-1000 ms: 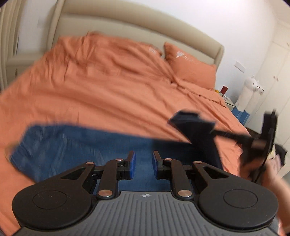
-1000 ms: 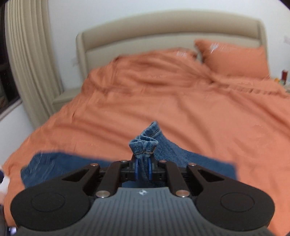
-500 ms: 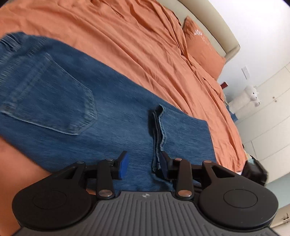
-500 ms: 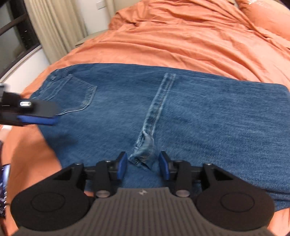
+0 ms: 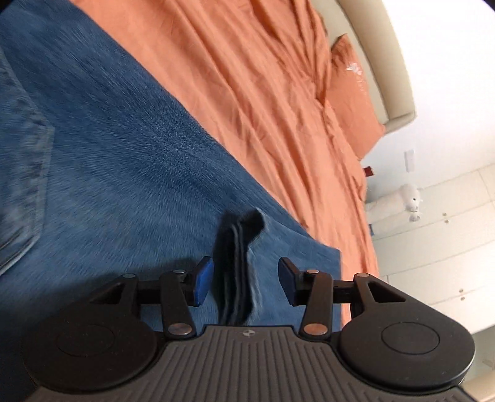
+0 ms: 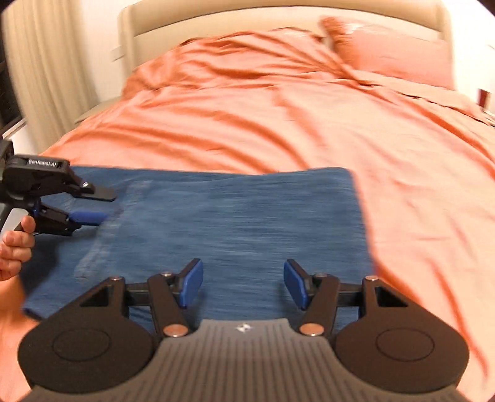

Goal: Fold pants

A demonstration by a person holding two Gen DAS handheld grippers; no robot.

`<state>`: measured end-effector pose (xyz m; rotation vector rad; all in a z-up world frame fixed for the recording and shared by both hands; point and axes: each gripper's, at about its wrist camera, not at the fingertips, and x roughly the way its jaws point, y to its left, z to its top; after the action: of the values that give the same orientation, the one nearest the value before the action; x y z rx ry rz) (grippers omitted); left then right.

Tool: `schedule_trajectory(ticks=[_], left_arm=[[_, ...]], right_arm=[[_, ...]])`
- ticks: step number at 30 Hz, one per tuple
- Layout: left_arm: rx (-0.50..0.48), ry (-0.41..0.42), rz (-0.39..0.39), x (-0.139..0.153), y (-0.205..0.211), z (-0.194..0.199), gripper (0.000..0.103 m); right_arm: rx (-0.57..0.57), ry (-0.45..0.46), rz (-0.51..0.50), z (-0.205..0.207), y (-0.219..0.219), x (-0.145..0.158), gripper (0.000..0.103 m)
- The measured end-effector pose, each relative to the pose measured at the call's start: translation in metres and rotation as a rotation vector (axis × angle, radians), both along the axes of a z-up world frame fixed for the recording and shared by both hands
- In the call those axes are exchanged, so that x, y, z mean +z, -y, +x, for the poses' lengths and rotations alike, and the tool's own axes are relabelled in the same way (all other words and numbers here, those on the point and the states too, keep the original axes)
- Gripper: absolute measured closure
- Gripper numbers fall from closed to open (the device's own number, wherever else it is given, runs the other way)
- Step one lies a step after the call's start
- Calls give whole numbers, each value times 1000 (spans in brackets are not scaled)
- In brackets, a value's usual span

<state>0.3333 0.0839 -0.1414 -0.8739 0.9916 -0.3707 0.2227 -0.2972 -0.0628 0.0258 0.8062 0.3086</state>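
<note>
Blue denim pants [image 6: 235,216] lie folded flat on the orange bed; they also fill the left wrist view [image 5: 123,173]. A folded hem edge [image 5: 238,266] of the pants stands up between the jaws of my left gripper [image 5: 246,286], which is open, its pads clear of the cloth. My right gripper [image 6: 244,283] is open and empty just above the near edge of the pants. The left gripper also shows in the right wrist view [image 6: 102,205], open over the pants' left part.
The orange duvet [image 6: 294,117] covers the bed, with an orange pillow [image 6: 389,52] by the beige headboard [image 6: 278,18]. Curtains [image 6: 46,68] hang at the left. White cupboards [image 5: 433,232] and a white plush toy [image 5: 411,201] stand beyond the bed's right side.
My right gripper has let go of the hem, opened wide and drawn back to the right. My left gripper has opened wider and come in close around the raised hem edge.
</note>
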Motion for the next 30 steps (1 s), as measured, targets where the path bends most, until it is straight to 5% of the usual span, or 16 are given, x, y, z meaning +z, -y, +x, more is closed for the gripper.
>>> schedule_trajectory(ticks=[3, 7, 11, 13, 16, 17, 19, 23, 30], left_arm=[[-6, -6, 17, -9, 9, 15, 62], [-5, 49, 67, -4, 19, 14, 92], [-48, 274, 214, 45, 44, -14, 96], [-98, 418, 348, 78, 62, -34, 96], [-133, 534, 537, 102, 80, -49, 96], [-142, 530, 591, 101, 83, -48, 96], [-154, 486, 653, 88, 82, -39, 96], [-159, 359, 653, 46, 75, -22, 96], [-171, 268, 670, 16, 74, -15, 94]], right_arm=[[-63, 29, 16, -1, 29, -5, 49], [-131, 37, 35, 2, 54, -5, 49], [-207, 29, -10, 6, 66, 1, 49], [-220, 38, 3, 2, 74, 3, 50], [-212, 24, 37, -5, 79, 4, 77], [-199, 14, 50, -8, 79, 3, 87], [-163, -1, 55, -13, 74, -1, 90], [-127, -40, -13, -14, 60, -17, 90], [-100, -126, -29, -6, 58, -48, 90]])
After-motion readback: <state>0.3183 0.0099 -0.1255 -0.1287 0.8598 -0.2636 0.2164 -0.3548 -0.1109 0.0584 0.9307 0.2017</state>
